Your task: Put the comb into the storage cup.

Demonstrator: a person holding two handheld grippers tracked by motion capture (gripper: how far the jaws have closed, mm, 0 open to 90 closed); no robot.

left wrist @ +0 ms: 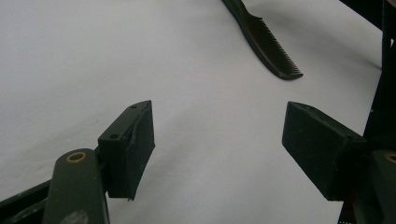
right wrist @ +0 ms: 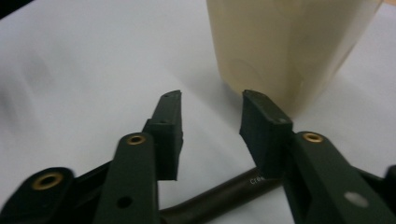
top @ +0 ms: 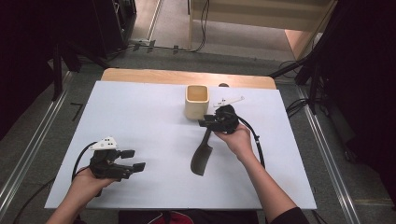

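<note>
Since the comb (top: 201, 156) lies lengthwise away from the person, what matters most for the coming move is where its handle points. The thin handle end reaches toward the far edge of the surface (top: 140, 107) and stops just short of the cream square cup (top: 195, 109). The broad toothed end points back toward the near edge and leans a little to the left.

The right tool (top: 205, 123) sits right at that handle end, between the comb and the cup, so it is by far the nearer one. In the right gripper view its jaws (right wrist: 212, 95) stand half closed with a clear gap between the pads, and bare surface shows through that gap. The dark handle (right wrist: 219, 196) crosses low behind the pads, and I see no pad pressing on it, so I read this tool as released, not yet grasping. The cup (right wrist: 280, 46) stands upright just beyond the jaw tips.

The left tool (top: 136, 159) is by the near left corner, well apart from the comb. Its jaws are spread wide with nothing between them (left wrist: 217, 107), and in its own view the comb's toothed end (left wrist: 268, 42) lies off ahead to one side.

The cup stands near the middle of the far edge. Nothing rises above its rim, and the part of its inside that shows looks bare.

My judgement is that lifting the comb by its handle and standing it in the cup falls to the right hand.
</note>
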